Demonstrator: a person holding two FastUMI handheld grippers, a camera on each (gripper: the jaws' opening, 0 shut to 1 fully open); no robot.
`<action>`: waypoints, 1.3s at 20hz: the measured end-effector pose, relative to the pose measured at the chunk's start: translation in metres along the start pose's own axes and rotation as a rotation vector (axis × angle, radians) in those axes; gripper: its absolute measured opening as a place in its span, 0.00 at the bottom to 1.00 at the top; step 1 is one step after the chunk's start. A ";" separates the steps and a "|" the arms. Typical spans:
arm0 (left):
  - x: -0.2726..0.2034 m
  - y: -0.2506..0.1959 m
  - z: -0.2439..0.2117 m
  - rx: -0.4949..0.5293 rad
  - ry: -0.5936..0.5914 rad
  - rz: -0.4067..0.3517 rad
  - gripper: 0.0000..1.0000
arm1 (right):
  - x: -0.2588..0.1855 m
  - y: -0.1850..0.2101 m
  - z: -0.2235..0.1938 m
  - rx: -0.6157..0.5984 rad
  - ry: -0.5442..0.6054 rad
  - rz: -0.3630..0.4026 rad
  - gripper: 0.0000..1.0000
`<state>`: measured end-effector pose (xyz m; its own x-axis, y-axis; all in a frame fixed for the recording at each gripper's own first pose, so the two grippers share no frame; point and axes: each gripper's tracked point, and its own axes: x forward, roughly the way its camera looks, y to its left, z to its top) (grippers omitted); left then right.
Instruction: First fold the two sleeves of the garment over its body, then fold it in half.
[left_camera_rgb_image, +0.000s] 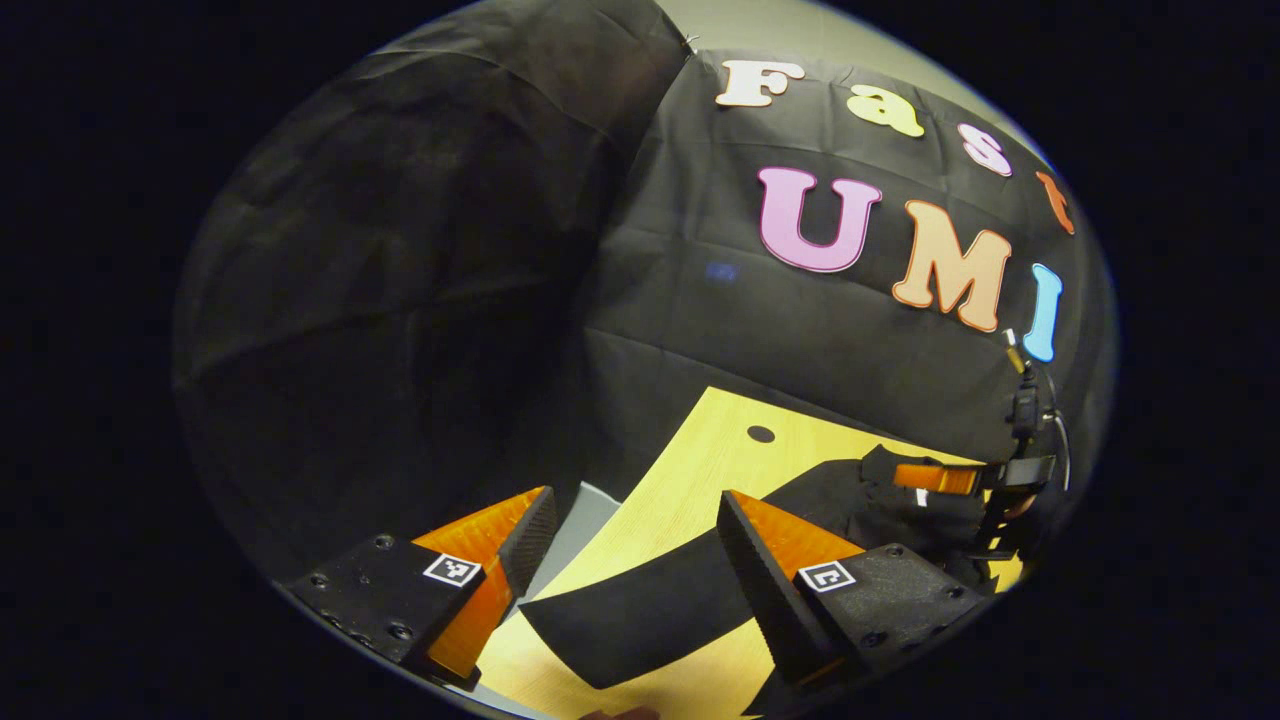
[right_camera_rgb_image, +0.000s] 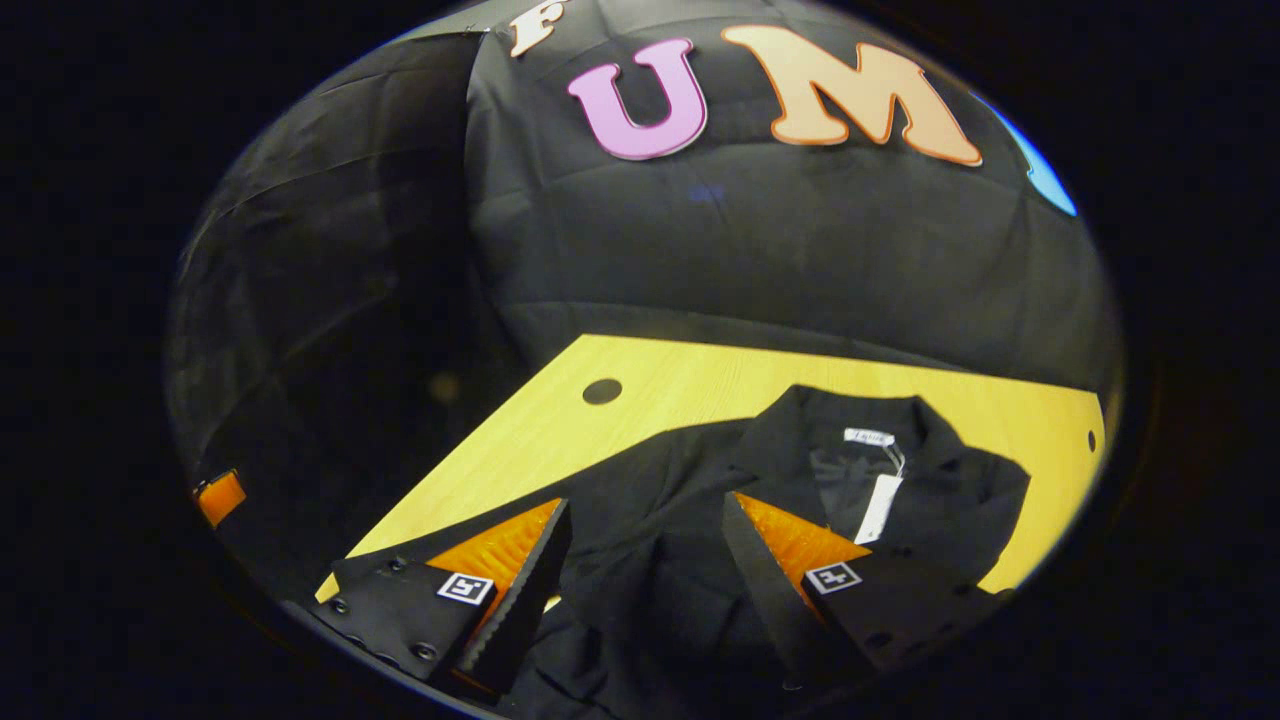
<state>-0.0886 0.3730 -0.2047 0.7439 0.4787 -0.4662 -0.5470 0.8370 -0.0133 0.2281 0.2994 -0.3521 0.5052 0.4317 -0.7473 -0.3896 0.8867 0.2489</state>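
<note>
Garment: a black collared fabric garment (right_camera_rgb_image: 700, 520) lies flat on the table in the lower middle of the right gripper view, collar toward the wall, a white tag (right_camera_rgb_image: 880, 505) hanging at the neck.
Sleeve: in the left gripper view one long black sleeve (left_camera_rgb_image: 640, 600) stretches out across the bare wood at the bottom centre, away from the body.
Progress: judging by that spread sleeve, the sleeve folds are not done; the other sleeve cannot be made out, and the fold in half is left too.
Left gripper (left_camera_rgb_image: 635, 560): fingers spread wide, empty, above the sleeve.
Right gripper (right_camera_rgb_image: 645, 570): fingers released and apart, gripping nothing, over the garment's body; it also shows at the right edge of the left gripper view.
Surface: a pale yellow wooden table (right_camera_rgb_image: 720, 385) with a small round hole (right_camera_rgb_image: 602, 391) near its far left corner.
Room: black cloth walls (right_camera_rgb_image: 800, 250) close behind the table.
</note>
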 end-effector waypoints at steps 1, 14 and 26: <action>0.006 0.003 -0.006 0.000 0.016 0.003 0.99 | -0.009 0.002 0.004 -0.002 -0.014 -0.006 0.97; 0.040 0.022 -0.149 0.010 0.466 0.043 0.97 | -0.064 -0.010 0.013 -0.067 -0.083 -0.083 0.98; 0.039 0.031 -0.182 0.112 0.537 0.066 0.88 | -0.105 -0.033 0.006 -0.047 -0.102 -0.101 0.98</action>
<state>-0.1459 0.3696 -0.3841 0.3933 0.3534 -0.8488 -0.5202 0.8467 0.1115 0.1928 0.2260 -0.2785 0.6186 0.3573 -0.6998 -0.3670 0.9189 0.1448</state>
